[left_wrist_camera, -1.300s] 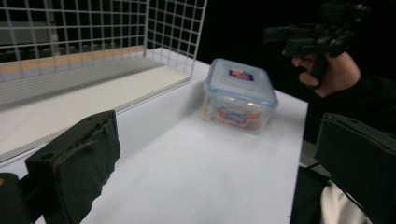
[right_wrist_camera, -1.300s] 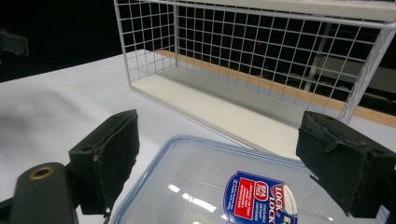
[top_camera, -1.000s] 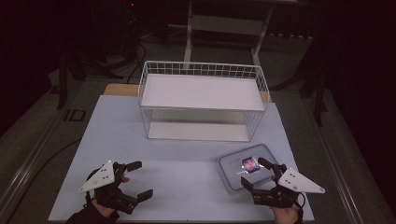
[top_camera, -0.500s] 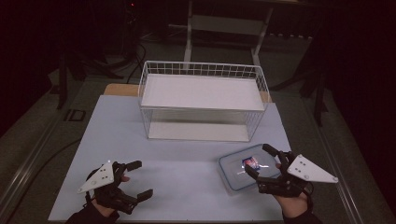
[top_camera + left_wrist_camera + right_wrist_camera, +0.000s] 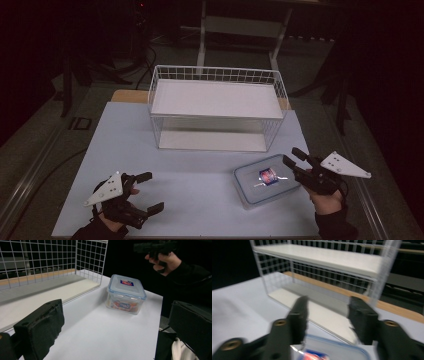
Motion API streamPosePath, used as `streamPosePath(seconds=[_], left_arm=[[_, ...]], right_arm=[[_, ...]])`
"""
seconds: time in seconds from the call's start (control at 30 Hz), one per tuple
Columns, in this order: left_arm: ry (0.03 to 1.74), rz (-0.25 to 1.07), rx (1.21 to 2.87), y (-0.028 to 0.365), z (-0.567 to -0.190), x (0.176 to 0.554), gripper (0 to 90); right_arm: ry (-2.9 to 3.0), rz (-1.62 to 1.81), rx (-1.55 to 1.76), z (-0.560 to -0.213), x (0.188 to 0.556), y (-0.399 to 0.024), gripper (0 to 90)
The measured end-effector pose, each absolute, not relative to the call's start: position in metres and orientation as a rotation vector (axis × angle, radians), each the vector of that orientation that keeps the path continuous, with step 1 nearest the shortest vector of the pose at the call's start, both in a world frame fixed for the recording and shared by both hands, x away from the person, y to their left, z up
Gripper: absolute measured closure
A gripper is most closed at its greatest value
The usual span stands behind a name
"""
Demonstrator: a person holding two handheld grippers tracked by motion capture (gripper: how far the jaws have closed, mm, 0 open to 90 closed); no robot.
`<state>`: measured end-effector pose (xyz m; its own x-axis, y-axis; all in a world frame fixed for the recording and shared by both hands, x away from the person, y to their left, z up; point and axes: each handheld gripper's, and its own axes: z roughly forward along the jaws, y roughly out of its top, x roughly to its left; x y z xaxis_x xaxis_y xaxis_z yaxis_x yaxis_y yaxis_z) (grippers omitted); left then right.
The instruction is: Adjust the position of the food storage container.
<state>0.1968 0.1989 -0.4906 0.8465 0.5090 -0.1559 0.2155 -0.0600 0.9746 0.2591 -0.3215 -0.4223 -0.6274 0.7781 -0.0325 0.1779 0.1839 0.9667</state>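
Centrally on the pale table (image 5: 200, 180) stands a white wire basket (image 5: 216, 107) with two flat white shelf boards, one at the top and one at the bottom; both boards are bare. Nearer the person, toward the right, sits a clear plastic box (image 5: 265, 185) with a blue-rimmed snap lid in place; the lid carries a small red and blue label, and through the clear wall in the left gripper view the box (image 5: 126, 293) shows orange and blue printed contents, though what they are cannot be told. The box is apart from the basket, just in front of its right corner. The right gripper (image 5: 295, 159) is held above the table at the box's right edge, jaws spread apart with nothing between them; in its own blurred view the right gripper (image 5: 327, 320) looks over the lid toward the basket (image 5: 324, 267). The left gripper (image 5: 150, 191) is low at the near left of the table, well apart from the box, jaws wide and empty, as the left gripper view (image 5: 115, 327) also shows.
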Motion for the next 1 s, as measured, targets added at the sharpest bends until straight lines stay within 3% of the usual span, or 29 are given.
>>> streamPosePath(seconds=[0.03,0.1,0.37,0.7,1.0], left_arm=[[0.576,0.261,1.64,0.199,-0.491,0.197,0.3],[0.576,0.261,1.64,0.199,-0.491,0.197,0.4],[0.576,0.26,1.632,0.2,-0.491,0.197,0.4],[0.561,0.256,1.656,0.197,-0.492,0.197,0.4],[0.55,0.256,1.663,0.197,-0.492,0.197,0.4]], right_arm=[[1.931,1.466,0.894,-0.422,0.259,-0.321,55.5],[1.941,1.435,0.97,-0.434,0.269,-0.336,67.6],[1.973,1.246,1.058,-0.467,0.28,-0.361,89.7],[2.039,1.174,1.135,-0.505,0.282,-0.378,90.0],[2.044,1.203,1.159,-0.505,0.278,-0.377,90.0]])
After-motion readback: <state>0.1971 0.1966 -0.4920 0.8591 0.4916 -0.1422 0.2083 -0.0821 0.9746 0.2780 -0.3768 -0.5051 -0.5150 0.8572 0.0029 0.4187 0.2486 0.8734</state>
